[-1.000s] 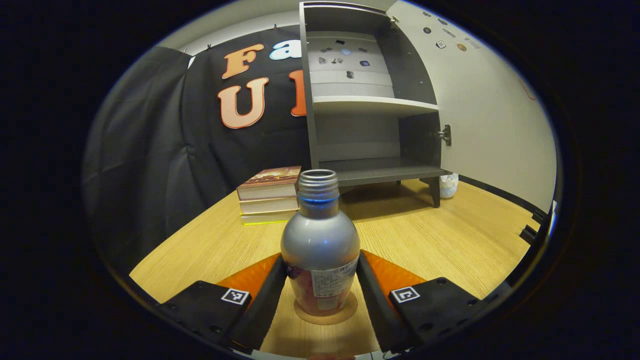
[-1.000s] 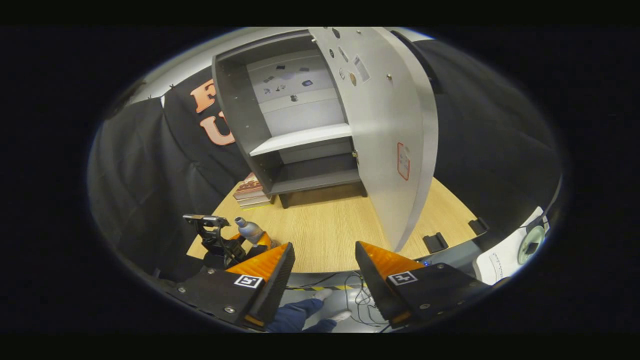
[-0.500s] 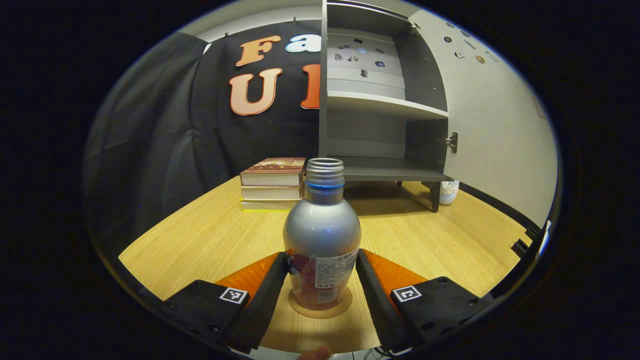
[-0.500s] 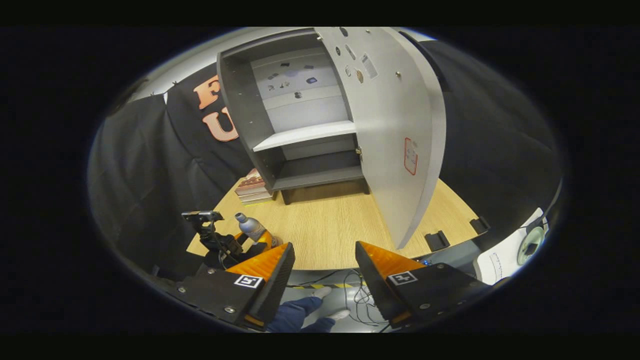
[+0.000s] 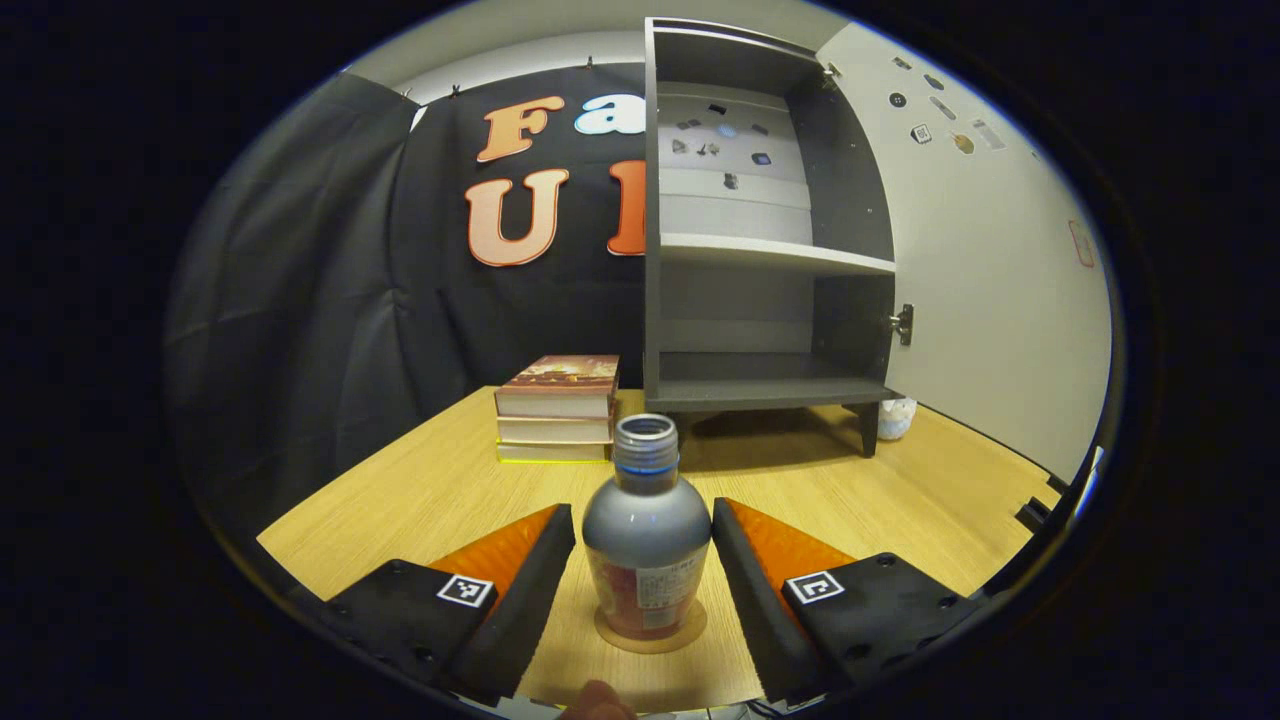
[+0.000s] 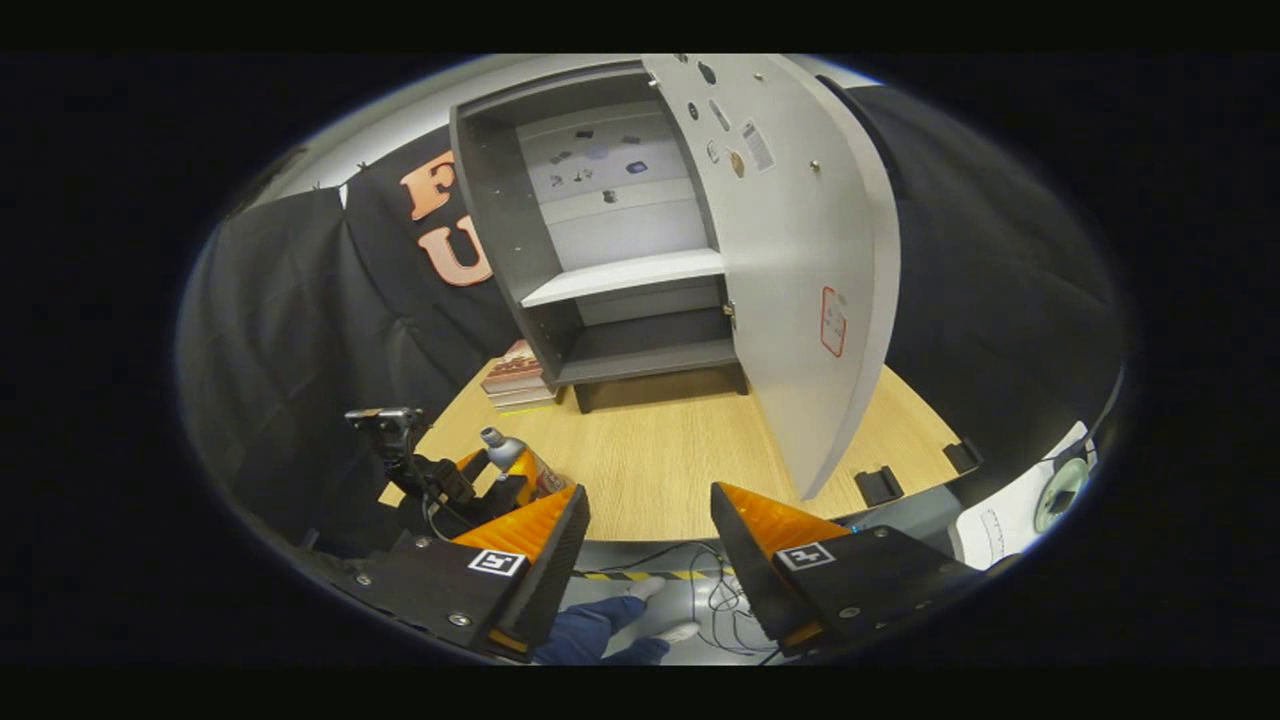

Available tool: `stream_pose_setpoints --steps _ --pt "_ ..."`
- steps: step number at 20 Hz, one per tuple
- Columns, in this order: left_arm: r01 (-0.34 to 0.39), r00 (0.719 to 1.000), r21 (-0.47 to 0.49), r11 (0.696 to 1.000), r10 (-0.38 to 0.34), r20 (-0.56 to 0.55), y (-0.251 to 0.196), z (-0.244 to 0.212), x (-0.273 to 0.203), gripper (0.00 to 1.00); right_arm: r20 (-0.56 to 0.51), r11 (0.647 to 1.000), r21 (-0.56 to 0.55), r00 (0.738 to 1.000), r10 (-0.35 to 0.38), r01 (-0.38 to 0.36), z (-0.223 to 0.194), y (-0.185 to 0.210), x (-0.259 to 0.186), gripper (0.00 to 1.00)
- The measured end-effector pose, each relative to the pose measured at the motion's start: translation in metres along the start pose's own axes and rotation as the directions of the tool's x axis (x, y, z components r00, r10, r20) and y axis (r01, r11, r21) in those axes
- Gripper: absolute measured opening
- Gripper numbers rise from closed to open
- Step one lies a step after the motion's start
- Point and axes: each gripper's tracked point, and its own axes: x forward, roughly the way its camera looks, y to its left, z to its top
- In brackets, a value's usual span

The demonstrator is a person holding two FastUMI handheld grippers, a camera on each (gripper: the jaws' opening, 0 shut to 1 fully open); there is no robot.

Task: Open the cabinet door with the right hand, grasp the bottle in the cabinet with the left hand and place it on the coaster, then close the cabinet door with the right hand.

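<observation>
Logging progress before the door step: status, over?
Left claw open around bottle, which stands on coaster. Right claw open, empty. Cabinet door open, nothing blocking.

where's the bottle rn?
In the left gripper view the bottle stands upright on the coaster on the table's near part, between the open left tongs, with the books and cabinet behind.

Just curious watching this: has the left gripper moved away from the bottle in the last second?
Yes. The left gripper has drawn back: the bottle on the coaster looks smaller and farther, with gaps beside both fingers, where it earlier filled the space between them.
</observation>
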Motion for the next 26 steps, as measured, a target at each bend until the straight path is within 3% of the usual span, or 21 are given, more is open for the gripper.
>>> stream_pose_setpoints --steps 11,21,26 --pt "0.038 0.991 0.032 0.999 -0.042 0.124 -0.016 0.104 -0.038 0.91 0.159 0.998 0.046 0.987 0.026 -0.034 0.031 0.002 -0.040 0.76" --pt "0.065 0.985 0.034 0.997 -0.070 0.160 -0.038 0.188 -0.086 0.90 0.386 0.998 0.016 0.921 0.046 -0.057 0.102 -0.032 -0.100 0.77" --pt "0.076 0.984 0.054 0.996 -0.084 0.159 -0.043 0.209 -0.103 0.91 0.471 0.999 0.017 0.882 0.022 -0.034 0.138 -0.076 -0.118 0.77"
